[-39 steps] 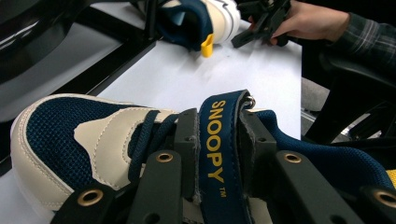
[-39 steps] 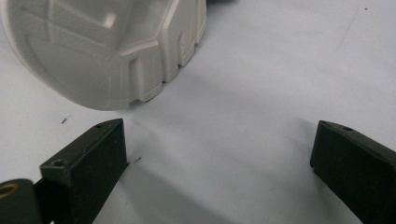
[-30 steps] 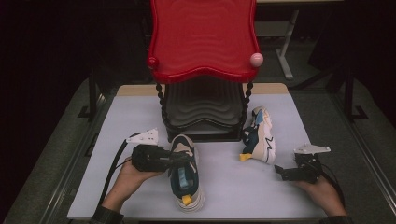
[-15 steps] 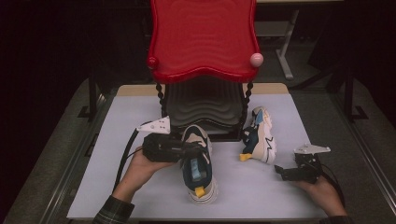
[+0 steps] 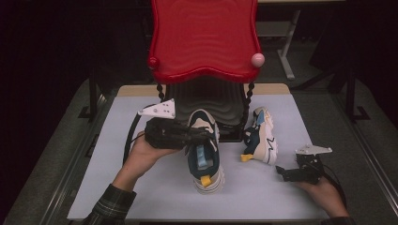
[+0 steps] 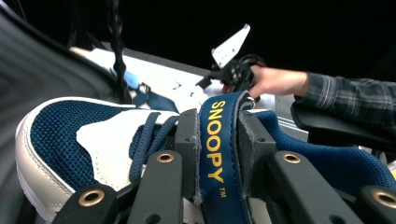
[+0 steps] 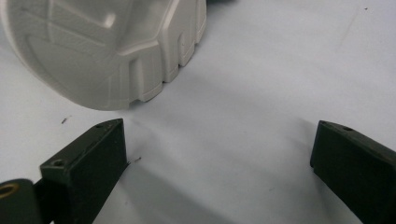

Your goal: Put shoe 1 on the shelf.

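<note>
Red two-tier rack (image 5: 204, 40) stands at the table's (image 5: 117, 187) far edge; left gripper (image 5: 197, 136) has its fingers (image 6: 187, 140) clamped on the navy tongue of the near shoe (image 5: 204, 154), held in front of the rack's lower shelf; second shoe (image 5: 259, 137) lies beside it on its side; right gripper (image 5: 281, 172) rests on the table, fingers (image 7: 88, 163) spread, gripping nothing.
</note>
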{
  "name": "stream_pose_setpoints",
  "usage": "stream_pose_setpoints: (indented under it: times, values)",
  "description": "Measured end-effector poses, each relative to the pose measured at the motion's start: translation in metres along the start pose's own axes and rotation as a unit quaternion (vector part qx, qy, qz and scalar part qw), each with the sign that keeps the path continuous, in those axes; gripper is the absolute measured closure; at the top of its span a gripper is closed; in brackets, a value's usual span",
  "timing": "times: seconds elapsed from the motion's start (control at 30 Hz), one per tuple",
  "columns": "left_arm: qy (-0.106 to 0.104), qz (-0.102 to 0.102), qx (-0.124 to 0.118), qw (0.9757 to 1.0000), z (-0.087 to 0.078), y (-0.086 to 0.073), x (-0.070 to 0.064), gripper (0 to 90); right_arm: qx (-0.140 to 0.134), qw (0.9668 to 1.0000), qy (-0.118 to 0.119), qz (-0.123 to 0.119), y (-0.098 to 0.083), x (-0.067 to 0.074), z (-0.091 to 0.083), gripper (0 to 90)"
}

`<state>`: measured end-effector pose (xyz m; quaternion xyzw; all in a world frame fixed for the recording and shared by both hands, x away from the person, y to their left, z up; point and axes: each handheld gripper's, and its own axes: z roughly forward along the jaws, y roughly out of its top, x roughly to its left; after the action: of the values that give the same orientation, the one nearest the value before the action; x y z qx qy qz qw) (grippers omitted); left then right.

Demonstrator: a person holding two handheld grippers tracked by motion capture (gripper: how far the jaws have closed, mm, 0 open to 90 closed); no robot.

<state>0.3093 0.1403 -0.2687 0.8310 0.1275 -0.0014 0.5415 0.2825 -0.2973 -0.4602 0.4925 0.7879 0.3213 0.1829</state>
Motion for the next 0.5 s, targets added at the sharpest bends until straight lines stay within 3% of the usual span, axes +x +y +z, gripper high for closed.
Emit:
stream_pose_setpoints:
  times: [0.27, 0.5]
  values:
    - [-0.016, 0.024, -0.028, 0.9992, -0.016, 0.041, -0.006, 72.4, -0.001, 1.0, 0.0, 0.0, 0.0, 0.0, 0.0, 3.1]
    - [-0.019, 0.047, -0.035, 0.9981, -0.023, 0.064, -0.012, 72.5, -0.001, 1.0, -0.001, 0.0, 0.0, 0.0, 0.0, 3.1]
